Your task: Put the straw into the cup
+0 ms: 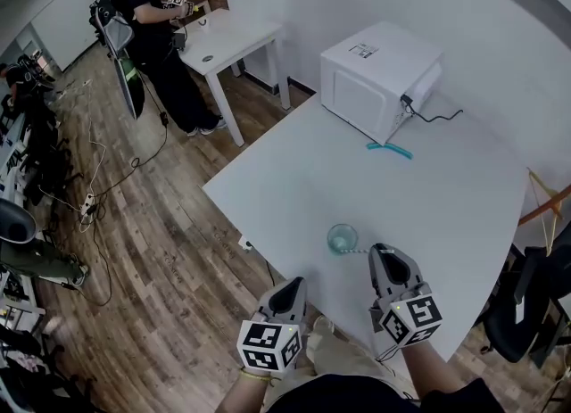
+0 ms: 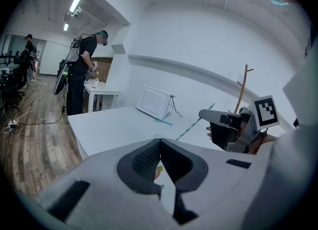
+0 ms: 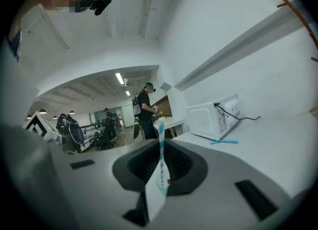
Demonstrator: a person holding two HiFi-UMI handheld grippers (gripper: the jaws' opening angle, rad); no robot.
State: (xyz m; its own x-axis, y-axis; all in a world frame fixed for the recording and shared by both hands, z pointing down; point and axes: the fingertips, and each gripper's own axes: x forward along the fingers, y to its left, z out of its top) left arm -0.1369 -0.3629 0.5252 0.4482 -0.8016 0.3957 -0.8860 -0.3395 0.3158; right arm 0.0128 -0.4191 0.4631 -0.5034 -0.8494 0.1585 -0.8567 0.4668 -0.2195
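A white table [image 1: 446, 206] fills the middle of the head view, with a microwave [image 1: 375, 77] at upper right. At lower centre, my left claw [image 1: 290, 288] is closed and empty. My right claw [image 1: 384, 252] clamps the striped straw [image 3: 161, 144], just right of the cup [image 1: 342, 239].

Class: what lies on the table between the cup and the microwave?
A turquoise straw, lying just in front of the microwave; the head view shows it.
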